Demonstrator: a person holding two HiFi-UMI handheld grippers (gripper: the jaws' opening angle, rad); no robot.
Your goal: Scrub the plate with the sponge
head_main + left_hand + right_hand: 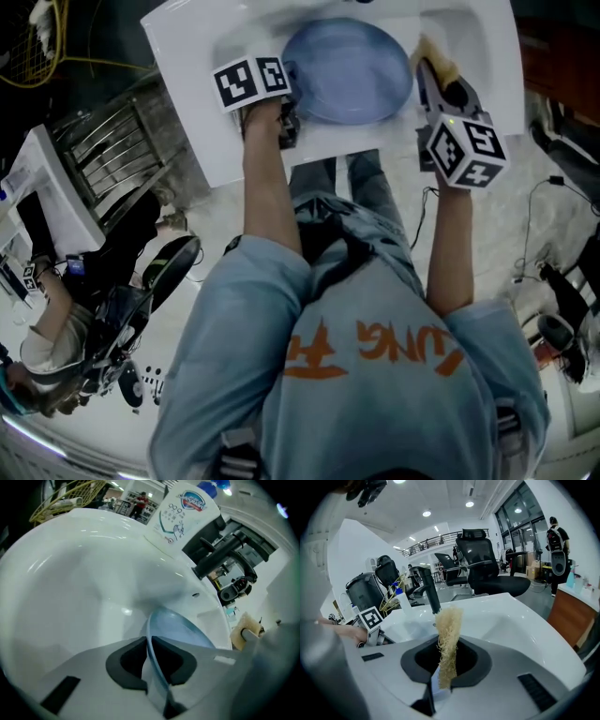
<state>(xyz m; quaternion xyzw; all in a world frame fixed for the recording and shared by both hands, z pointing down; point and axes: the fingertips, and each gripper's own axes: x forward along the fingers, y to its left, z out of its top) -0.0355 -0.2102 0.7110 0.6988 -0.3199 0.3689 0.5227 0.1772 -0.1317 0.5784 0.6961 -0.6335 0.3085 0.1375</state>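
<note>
So the blue plate is sitting in the white sink. The left gripper has it by the left rim, and its own view shows the rim running edge-on between the two fingers with the pads closed on it. That side looks anchored to me.

The right gripper has its fingers clamped on the sponge, a thin, stringy yellow strip. It sticks out lengthwise past the fingertips, along the line they point.

What matters for the next move is that the sponge hangs just off the plate's right edge. From the head view I can't tell whether it's touching the rim yet or just beside it. The dish face lies to the left of the sponge and a bit lower, so I'd guess the next move is a short sweep left and down onto the blue surface.

Room-wise, the plate's middle and right half are open. The left rim is taken up by the other fingers, so strokes should stop short of there. The sink wall is close on the right, and the tap stands at the far side, so there's not much room to swing wide.
</note>
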